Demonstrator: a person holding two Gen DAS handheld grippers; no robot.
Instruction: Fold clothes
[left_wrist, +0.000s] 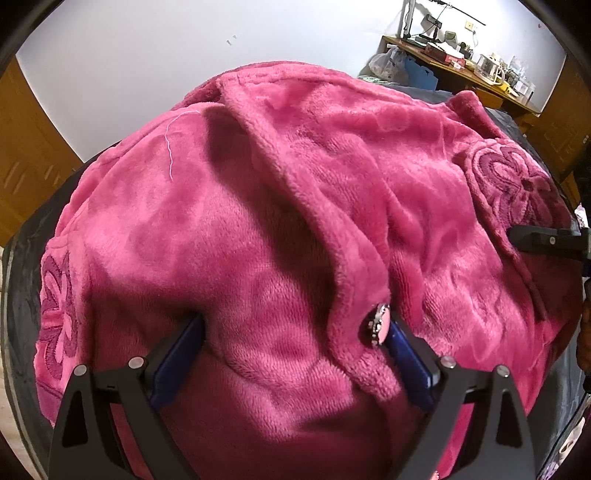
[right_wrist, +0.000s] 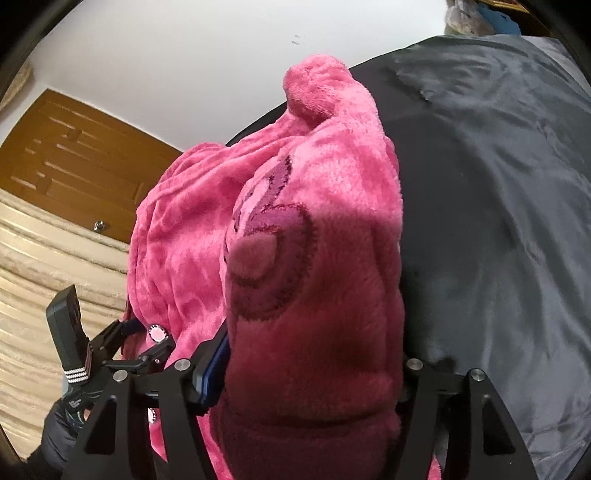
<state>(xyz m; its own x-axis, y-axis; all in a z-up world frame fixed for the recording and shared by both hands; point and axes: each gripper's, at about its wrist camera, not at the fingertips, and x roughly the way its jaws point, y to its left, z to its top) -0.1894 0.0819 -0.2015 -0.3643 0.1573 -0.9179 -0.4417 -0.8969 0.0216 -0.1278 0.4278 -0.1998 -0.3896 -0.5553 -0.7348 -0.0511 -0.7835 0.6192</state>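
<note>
A thick pink fleece garment (left_wrist: 280, 206) lies spread in soft folds over a dark grey sheet (right_wrist: 498, 192) that covers the work surface, filling most of the left wrist view. Darker magenta flower embroidery (left_wrist: 517, 181) shows on the fleece at the right of that view, and a similar motif sits at the far left edge. A loose white thread (left_wrist: 170, 147) lies on the fabric toward the upper left. The left gripper (left_wrist: 295, 332) points steeply down into the garment with its jaws spread wide; a broad hump of fleece bulges up between the blue-padded fingers (left_wrist: 181, 354), which sink into the pile on either side, and whether the pads actually press the cloth cannot be told. A round jewelled pink button (left_wrist: 378, 325) sits on the front edge of the garment just against the right-hand finger of that gripper. In the right wrist view the right gripper (right_wrist: 314, 354) stands partly open around a bunched, raised portion of the same fleece bearing an embroidered patch (right_wrist: 273, 254); the wad fills the gap between its fingers and rises up and away from the sheet. At the lower left of that view the other gripper and a dark sleeve (right_wrist: 55, 432) appear. A wooden door (right_wrist: 74, 162) and a white wall (left_wrist: 147, 55) stand behind, and a cluttered wooden desk (left_wrist: 461, 62) sits in the far corner
</note>
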